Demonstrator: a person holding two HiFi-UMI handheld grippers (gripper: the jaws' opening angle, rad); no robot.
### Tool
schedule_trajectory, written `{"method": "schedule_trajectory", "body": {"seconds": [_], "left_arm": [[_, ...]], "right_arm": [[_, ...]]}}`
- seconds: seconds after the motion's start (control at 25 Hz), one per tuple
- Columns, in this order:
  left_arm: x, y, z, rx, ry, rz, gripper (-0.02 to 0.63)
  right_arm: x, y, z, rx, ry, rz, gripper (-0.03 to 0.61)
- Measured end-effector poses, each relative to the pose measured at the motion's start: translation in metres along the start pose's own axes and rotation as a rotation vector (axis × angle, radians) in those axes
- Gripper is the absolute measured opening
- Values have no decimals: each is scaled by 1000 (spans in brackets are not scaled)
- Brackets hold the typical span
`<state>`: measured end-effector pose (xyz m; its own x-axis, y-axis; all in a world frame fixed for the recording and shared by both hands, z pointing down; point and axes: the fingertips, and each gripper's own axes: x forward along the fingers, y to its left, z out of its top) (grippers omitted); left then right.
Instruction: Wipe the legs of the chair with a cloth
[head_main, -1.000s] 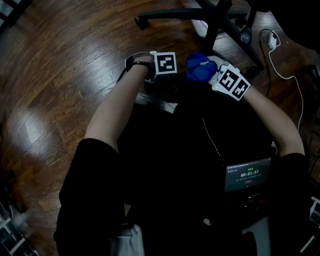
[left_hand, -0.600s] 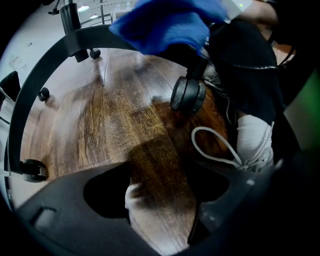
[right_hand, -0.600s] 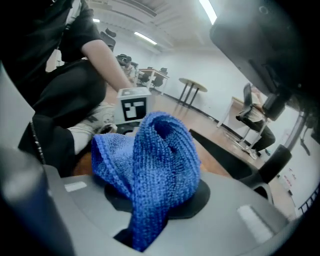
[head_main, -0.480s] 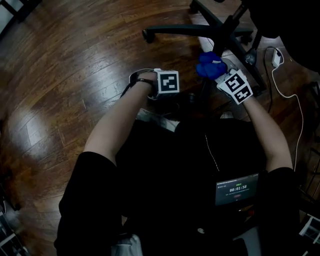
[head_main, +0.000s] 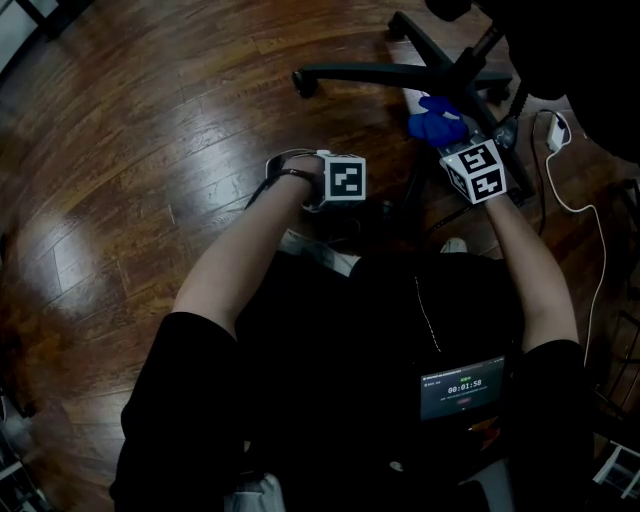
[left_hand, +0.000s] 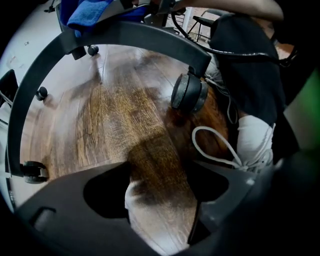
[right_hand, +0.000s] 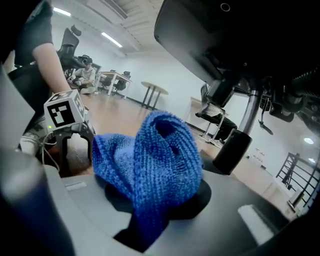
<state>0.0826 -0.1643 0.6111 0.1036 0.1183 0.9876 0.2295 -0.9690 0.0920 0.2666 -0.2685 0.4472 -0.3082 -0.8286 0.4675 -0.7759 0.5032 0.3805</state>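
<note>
The black chair base (head_main: 400, 72) spreads its legs over the wood floor at the top of the head view. A blue cloth (head_main: 437, 120) lies against the leg near the hub, and my right gripper (right_hand: 150, 220) is shut on that cloth (right_hand: 150, 160). The chair column (right_hand: 232, 150) stands just beyond the cloth. My left gripper (left_hand: 160, 200) is open with only floor between its jaws; its marker cube (head_main: 345, 180) sits left of the right cube (head_main: 475, 170). A curved chair leg (left_hand: 125, 35) and a caster (left_hand: 189, 93) cross the left gripper view.
A white cable (head_main: 575, 210) and a plug (head_main: 553, 130) lie on the floor to the right of the chair. A white laced shoe (left_hand: 255, 145) is close to the caster. The person's dark lap (head_main: 400, 330) fills the lower head view. Bare wood floor (head_main: 150, 150) spreads left.
My right gripper has carried the blue cloth away from me and to the right, onto the chair leg by the hub. The left gripper has stayed about where it was.
</note>
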Motion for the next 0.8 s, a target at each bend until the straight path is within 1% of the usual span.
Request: {"method": "schedule_trajectory", "body": {"seconds": [0.12,0.28,0.36,0.44,0.56,0.64,0.72,0.8], "left_arm": [[1,1,-1,1,3,11,364],[2,2,-3,-3,3,16,364],[2,1,-2,-6,-3,15,363],[1,1,-2,-10,-10,14,362],[1,0,-2,-19,-26,20,362],[2,-2,-2,-19,-31,8,362],[2,-2,-2,-17,-30,2,362],[0,-2,-1,-14,-34,3,363]], "right_arm": [[-14,35,-5,-18,15,124,89],[-44,111,-14,-89,33,370,91],[-59,144,-18,-131,38,480,92],[-69,165,-20,-169,39,547,94],[-69,170,-22,-223,34,570,101],[-64,163,-20,-222,20,555,100],[-54,143,-18,-206,6,498,98],[-41,107,-14,-168,-8,399,98]]}}
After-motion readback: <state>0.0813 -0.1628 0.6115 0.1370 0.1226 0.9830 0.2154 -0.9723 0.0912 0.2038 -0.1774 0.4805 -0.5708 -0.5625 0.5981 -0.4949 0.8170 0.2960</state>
